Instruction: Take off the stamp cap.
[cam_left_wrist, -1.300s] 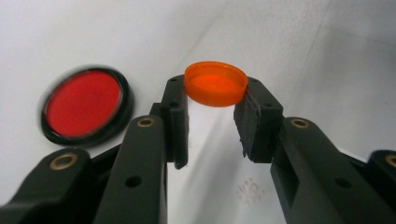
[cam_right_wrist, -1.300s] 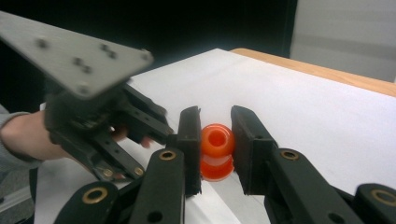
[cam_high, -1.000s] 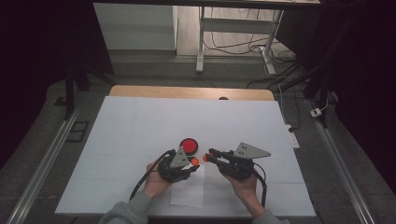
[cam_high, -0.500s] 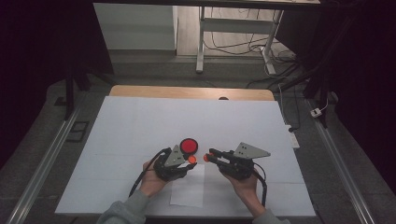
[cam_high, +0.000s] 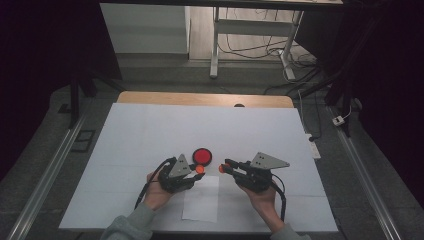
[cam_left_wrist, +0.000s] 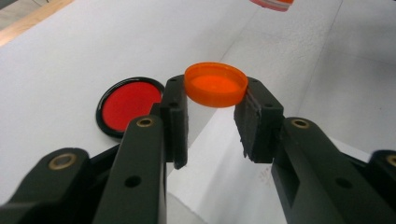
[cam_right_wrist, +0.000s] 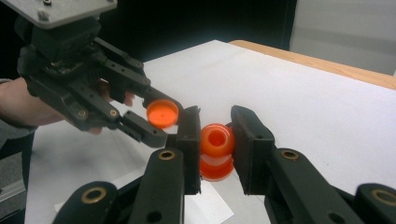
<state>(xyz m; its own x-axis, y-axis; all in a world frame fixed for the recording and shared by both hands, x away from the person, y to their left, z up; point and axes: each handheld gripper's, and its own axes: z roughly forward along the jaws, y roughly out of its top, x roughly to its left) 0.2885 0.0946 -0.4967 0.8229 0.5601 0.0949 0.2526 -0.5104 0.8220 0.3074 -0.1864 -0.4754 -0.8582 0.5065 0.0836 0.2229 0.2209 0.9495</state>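
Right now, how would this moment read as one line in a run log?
left gripper: shut on orange cap | right gripper: shut on orange bottle | red disc: flat on table | cap and bottle: apart

In the centre of the frame the left gripper (cam_left_wrist: 211, 122) pinches an orange cap (cam_left_wrist: 215, 85) between its two black pads (cam_left_wrist: 175, 122), with a black-rimmed red disc (cam_left_wrist: 127, 104) lying on the white table (cam_left_wrist: 60, 56) at the left.
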